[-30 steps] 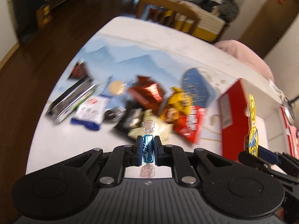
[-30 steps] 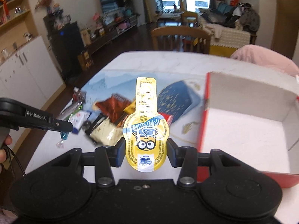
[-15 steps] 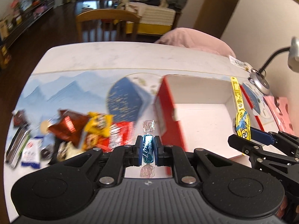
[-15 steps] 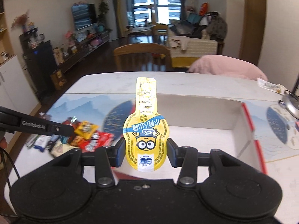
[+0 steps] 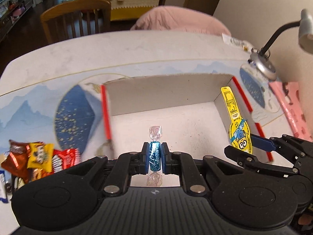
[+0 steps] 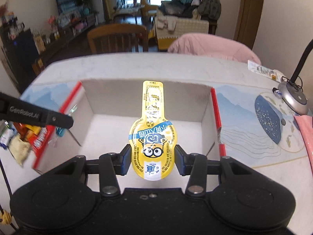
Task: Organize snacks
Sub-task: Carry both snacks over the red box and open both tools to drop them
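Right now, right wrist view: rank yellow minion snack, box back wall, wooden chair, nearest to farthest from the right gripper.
1. Yellow minion snack: clamped in the right gripper, sticking up and forward.
2. Box back wall: straight ahead, behind the snack's tip.
3. Wooden chair: beyond the table's far edge, slightly left.

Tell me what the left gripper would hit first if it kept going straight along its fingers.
Probably the white floor of the red-edged box: the left gripper, jaws shut on the blue candy, points down into it, nothing visible between. Depth is uncertain.

Box [image 5: 166, 121] interior free; snack pile [image 5: 39, 158] left.
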`<state>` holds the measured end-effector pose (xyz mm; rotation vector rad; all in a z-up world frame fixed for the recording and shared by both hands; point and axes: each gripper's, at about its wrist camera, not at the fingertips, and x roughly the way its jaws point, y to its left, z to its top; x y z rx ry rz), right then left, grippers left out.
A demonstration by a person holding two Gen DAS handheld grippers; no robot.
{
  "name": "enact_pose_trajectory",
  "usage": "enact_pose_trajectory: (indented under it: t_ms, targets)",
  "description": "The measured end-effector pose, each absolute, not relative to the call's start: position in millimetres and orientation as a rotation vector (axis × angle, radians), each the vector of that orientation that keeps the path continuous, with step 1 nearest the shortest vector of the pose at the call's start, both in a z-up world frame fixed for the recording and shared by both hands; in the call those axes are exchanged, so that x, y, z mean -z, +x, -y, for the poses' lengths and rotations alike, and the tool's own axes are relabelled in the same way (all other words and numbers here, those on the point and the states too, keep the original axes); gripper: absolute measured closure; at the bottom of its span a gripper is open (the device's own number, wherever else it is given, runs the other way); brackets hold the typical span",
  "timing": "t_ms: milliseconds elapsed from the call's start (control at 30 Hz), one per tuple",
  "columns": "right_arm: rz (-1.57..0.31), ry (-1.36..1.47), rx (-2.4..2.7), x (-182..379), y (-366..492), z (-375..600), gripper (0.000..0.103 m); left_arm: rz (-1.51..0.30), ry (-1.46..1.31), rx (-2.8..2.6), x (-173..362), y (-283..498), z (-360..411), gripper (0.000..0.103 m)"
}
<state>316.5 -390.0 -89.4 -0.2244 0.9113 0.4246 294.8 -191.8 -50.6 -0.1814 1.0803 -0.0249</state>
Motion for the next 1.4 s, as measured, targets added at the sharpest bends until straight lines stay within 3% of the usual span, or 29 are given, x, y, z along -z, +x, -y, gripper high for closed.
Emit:
enact_pose_trajectory:
  t_ms: [433, 767, 1067, 1400]
  targets:
    - [-1.122, -0.381, -0.491, 143.7, 343.0, 368.2, 0.059, -1.299, -0.146, 0.013, 120.9, 349.9, 211.9, 0.092]
    - [-1.211, -0.395, -0.491, 155.8, 351.7, 359.6, 0.059, -1.387, -0.132, 0.025, 134.9, 359.1, 218.3, 0.092]
    - [-1.224, -0.372, -0.482, 156.4, 355.6, 363.0, 0.058, -1.42, -0.157, 0.002, 142.0, 359.5, 215.1, 0.091]
    - [-1.138, -0.275, -0.521, 128.5, 348.0, 382.5, 0.049, -1.346, -0.204, 0.007, 120.6, 339.3, 204.5, 0.091]
